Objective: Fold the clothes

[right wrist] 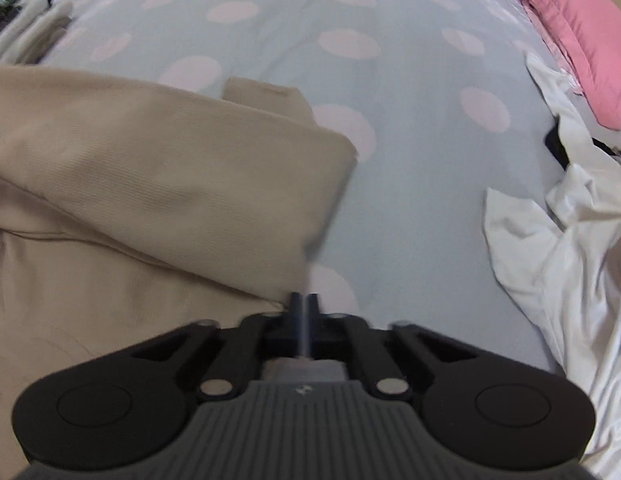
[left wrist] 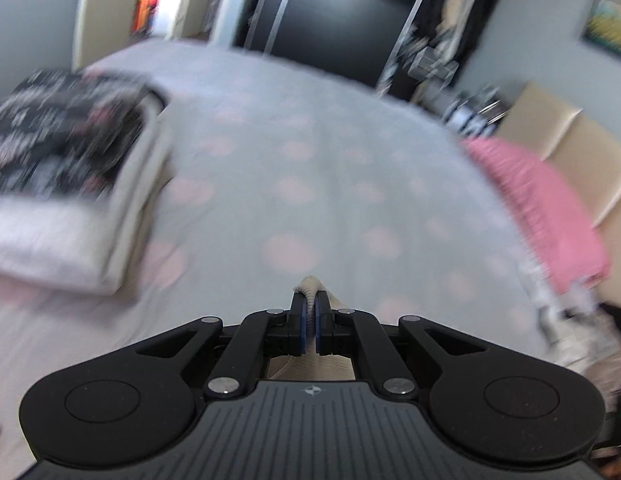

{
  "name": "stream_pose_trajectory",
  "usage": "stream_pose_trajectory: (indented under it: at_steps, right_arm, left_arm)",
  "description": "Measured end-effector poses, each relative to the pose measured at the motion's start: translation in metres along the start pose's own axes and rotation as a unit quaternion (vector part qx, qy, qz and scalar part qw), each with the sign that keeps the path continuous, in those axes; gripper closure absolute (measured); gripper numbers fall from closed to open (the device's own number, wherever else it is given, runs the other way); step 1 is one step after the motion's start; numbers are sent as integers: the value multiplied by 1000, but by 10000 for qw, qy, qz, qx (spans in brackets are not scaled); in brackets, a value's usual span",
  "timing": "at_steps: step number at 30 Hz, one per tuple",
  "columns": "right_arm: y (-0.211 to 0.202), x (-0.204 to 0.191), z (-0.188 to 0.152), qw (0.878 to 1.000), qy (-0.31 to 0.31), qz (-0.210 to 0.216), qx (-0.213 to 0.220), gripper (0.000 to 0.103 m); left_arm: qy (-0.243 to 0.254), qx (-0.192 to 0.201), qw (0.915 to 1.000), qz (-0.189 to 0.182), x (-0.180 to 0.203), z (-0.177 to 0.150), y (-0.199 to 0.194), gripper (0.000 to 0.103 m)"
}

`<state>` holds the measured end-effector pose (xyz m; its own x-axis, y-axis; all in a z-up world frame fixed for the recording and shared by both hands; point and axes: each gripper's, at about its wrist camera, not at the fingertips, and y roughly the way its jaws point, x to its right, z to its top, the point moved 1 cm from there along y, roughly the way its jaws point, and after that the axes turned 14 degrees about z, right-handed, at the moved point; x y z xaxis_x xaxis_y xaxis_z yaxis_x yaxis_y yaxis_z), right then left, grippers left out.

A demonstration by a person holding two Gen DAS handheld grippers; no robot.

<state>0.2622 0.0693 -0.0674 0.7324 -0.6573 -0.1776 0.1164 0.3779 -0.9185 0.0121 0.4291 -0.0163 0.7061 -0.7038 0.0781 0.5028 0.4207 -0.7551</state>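
Observation:
A beige knit garment [right wrist: 150, 184] lies on the grey bed cover with pink dots [right wrist: 410, 160], one part folded over toward the right. My right gripper [right wrist: 305, 300] is shut on the garment's lower right corner. My left gripper [left wrist: 309, 304] is shut on a beige ribbed edge of the same garment [left wrist: 310, 286], held above the bed; most of the garment is hidden below that gripper's body.
A stack of folded clothes, dark patterned on grey [left wrist: 58, 176], sits at the bed's left. A pink pillow [right wrist: 582, 36] and crumpled white clothes [right wrist: 570, 232] lie at the right. A wardrobe and beige headboard [left wrist: 570, 148] stand beyond the bed.

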Motion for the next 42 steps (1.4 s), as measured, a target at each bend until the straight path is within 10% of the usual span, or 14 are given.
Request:
stream_pose_trajectory:
  at_steps: [8,10,11,14,20,29,31,34,42]
  right_arm:
    - [-11,17,-2,9988,390,128,259,91]
    - [-16,18,3,9971,521,253,492,51]
    - [-19,19,6,9957,609,340,616,51]
    - [-22,22,14,9886,993,730,862,51]
    - [-24,2,19,9904,436,1050,790,50]
    - [12,-40,4,9948,-1007,98,150,55]
    - [17,-38,5,9956,-923,80,130,82]
    - [8,-24,11,9985,-419,199,272,94]
    - [5,18,11,9949,804,531,301,97]
  left_arm:
    - [-4,-735,9971,180,-15,-30,45,98]
    - [-127,-743,9971,114,-20,-31,42,88]
    - [-172,-730,9972,78,-23,-32,39,77]
    - [-283,-682,9973,-27,-29,-35,31,54]
    - [-218,-923,9955,-82,-42,-51,29,52]
    - [-482,-1124,9919,-351,-51,-64,36,52]
    - [-577,-1162,9907,-410,-50,-66,40,55]
    - [-676,-1220,9890,-501,-49,-67,43,82]
    - [-140,-1315,9902,-443,-24,-68,35,98]
